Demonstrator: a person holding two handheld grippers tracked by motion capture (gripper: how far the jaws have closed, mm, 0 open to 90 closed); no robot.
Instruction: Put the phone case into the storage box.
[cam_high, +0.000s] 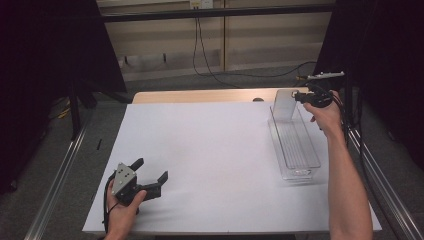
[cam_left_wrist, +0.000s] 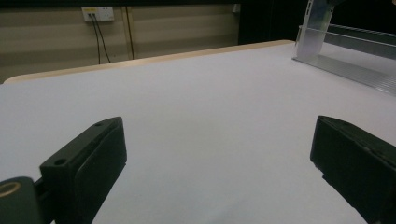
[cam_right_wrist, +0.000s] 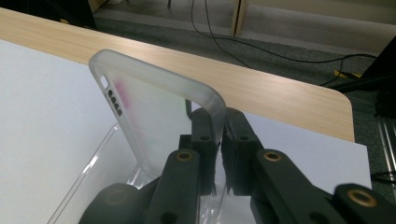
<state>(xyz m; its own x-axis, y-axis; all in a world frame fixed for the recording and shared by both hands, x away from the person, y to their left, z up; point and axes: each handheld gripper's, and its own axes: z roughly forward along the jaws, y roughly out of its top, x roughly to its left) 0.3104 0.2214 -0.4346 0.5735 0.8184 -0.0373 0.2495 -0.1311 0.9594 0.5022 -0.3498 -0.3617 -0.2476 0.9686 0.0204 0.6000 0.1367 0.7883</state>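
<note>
A frosted clear phone case (cam_high: 285, 104) stands upright at the far end of a long clear plastic tray (cam_high: 296, 150) on the right of the table. My right gripper (cam_high: 300, 97) is shut on the case's right edge; in the right gripper view the jaws (cam_right_wrist: 219, 127) pinch the rim of the case (cam_right_wrist: 154, 112) above the tray's wall (cam_right_wrist: 91, 169). My left gripper (cam_high: 150, 170) rests open near the table's front left corner, nothing between its fingers (cam_left_wrist: 217, 154). From there the case (cam_left_wrist: 317, 28) and the tray (cam_left_wrist: 355, 70) show far off at the upper right.
A white sheet (cam_high: 210, 160) covers the wooden table (cam_high: 200, 96), whose bare strip runs along the far edge. Cables (cam_high: 210, 65) trail on the floor beyond. Dark curtains hang at both sides, and metal rails (cam_high: 60, 170) run beside the table.
</note>
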